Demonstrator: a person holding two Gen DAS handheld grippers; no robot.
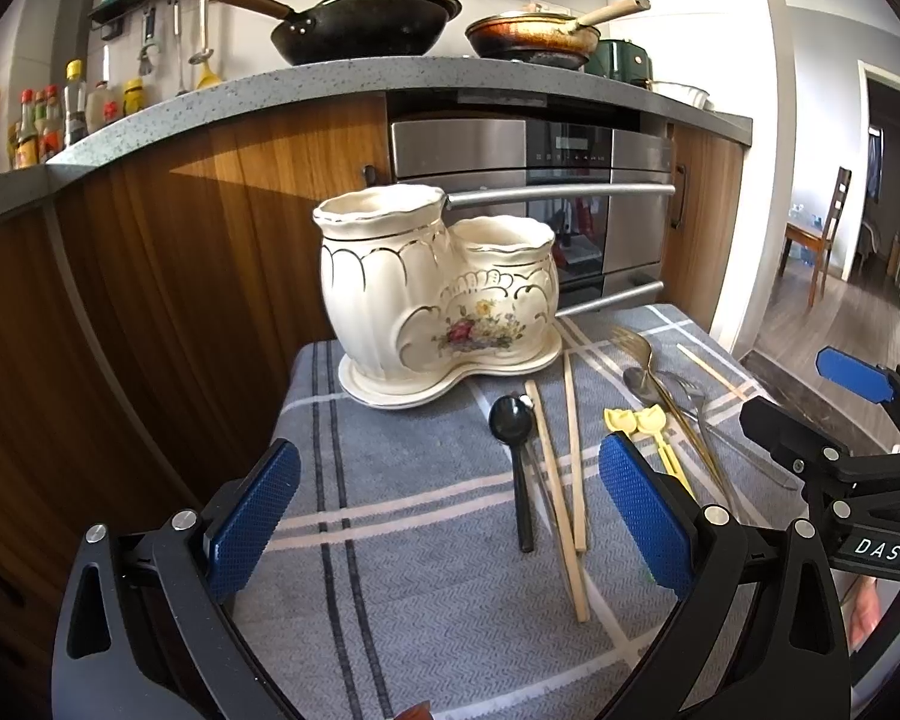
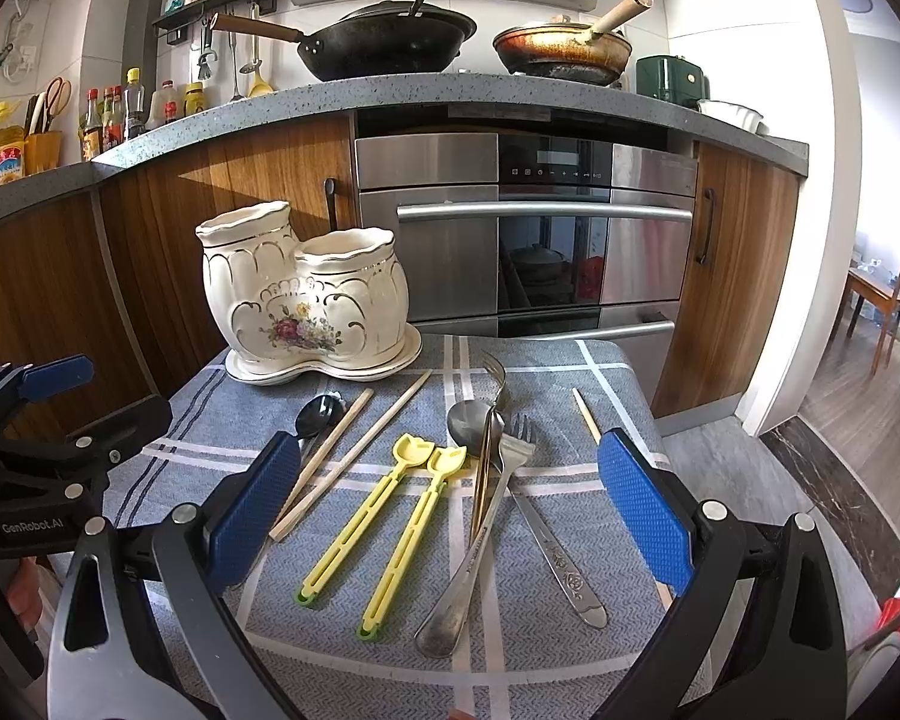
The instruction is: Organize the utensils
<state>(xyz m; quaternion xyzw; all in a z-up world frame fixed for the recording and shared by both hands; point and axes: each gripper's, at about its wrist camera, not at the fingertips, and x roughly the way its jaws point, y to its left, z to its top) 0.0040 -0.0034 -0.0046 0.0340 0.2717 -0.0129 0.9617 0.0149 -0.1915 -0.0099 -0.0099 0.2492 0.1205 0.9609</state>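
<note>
Both tools are seen wide open with nothing held: the left tool point(image 1: 450, 504) and the right tool point(image 2: 450, 504) are poised above the cloth-covered worktop point(image 2: 618, 372), each hovering short of the utensils.

Landmark taken: the ceramic holder point(image 2: 306, 294), a two-cup pot on its saucer at the far edge of the worktop, both cups apparently empty. All utensils lie on the near side of the holder.

Nearest, in front of the holder and towards its right: a yellow pair of training chopsticks point(image 2: 384, 516), then a crossed heap of a gold fork point(image 2: 491, 420), a steel spoon point(image 2: 468, 546) and a steel fork point(image 2: 546, 516). Directly before the holder: a black spoon point(image 1: 513, 456) and two wooden chopsticks point(image 1: 564, 462). A single wooden stick point(image 2: 587, 417) lies furthest right of the holder.

Risks judged:
- The steel pieces overlap; a pinch there could lift two at once or flick one off the worktop.
- Thin chopsticks flat on cloth may be missed, or the cloth pinched with them.
- The holder looks tall; a knock at the rim could tip it.

View differences: the metal heap is shown clearly only by the right wrist view; the black spoon's full handle is shown only by the left wrist view.
</note>
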